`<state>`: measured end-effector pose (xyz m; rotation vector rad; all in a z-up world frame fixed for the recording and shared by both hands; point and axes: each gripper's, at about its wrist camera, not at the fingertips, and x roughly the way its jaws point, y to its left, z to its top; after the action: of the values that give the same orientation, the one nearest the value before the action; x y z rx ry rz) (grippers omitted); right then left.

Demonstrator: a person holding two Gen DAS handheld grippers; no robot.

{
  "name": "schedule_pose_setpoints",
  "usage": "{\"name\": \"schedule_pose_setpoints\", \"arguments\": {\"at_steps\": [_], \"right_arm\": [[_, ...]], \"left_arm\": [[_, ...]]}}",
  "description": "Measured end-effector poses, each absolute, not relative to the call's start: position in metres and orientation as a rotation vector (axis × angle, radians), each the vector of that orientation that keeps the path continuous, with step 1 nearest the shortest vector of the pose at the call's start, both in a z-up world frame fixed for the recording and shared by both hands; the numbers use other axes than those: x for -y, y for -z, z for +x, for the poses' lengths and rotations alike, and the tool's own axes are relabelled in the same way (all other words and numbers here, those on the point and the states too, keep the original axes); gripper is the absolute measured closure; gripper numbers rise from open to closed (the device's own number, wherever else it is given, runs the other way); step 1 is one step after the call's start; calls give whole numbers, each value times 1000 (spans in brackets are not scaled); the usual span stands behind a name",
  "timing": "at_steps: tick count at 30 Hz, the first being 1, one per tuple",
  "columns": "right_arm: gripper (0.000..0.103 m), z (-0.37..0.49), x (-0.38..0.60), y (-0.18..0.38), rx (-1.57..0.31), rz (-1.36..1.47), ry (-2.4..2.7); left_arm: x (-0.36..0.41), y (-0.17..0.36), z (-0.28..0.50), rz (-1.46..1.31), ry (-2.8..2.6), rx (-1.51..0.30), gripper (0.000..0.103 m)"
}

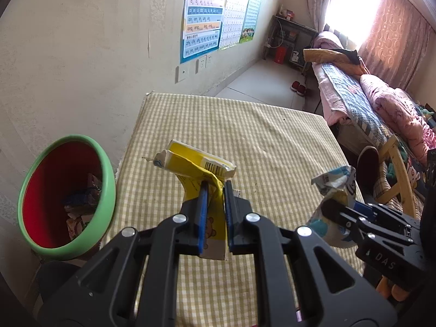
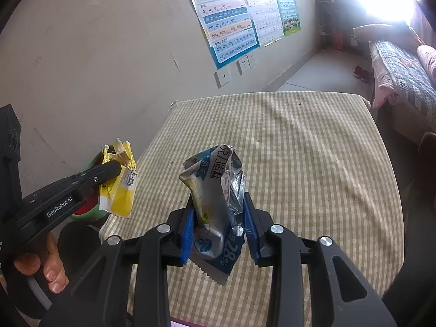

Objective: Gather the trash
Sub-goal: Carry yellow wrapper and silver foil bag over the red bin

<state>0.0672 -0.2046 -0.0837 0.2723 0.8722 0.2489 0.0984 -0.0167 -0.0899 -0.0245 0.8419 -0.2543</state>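
- Two grippers we hold fill the foreground, each clamped on a piece of trash above a checked tablecloth point(image 1: 245, 141).
- Our left gripper point(image 1: 215, 188) has its blue pads nearly together, pinching a crumpled yellow wrapper point(image 1: 190, 163) that stands up between them.
- Our right gripper point(image 2: 219, 212) holds a narrow grip on a silver-and-blue snack wrapper point(image 2: 215, 190), which rises upright from the jaws.
- One hand point(image 2: 41, 264) shows at the lower left of the right wrist view, around the left gripper's handle.
- Just left of the table stands a green-rimmed bin point(image 1: 68, 190) with a red inside, already holding some wrappers.
- Farther back, alphabet posters point(image 1: 204, 19) hang on the wall.
- Beyond the table, at right, a bed point(image 1: 368, 95) lies under a bright curtained window.
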Motion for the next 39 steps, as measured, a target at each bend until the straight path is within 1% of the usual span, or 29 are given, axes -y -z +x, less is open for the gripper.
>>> {"name": "schedule_pose_setpoints", "arguments": {"at_steps": [18,39], "right_arm": [[70,67,163,77,-889,176,-312],[70,88,113,72,-896,105,-410]], "left_arm": [[-41,89,91,-98,159,-825,92],[-79,94,92,-126,89,-822,92]]}}
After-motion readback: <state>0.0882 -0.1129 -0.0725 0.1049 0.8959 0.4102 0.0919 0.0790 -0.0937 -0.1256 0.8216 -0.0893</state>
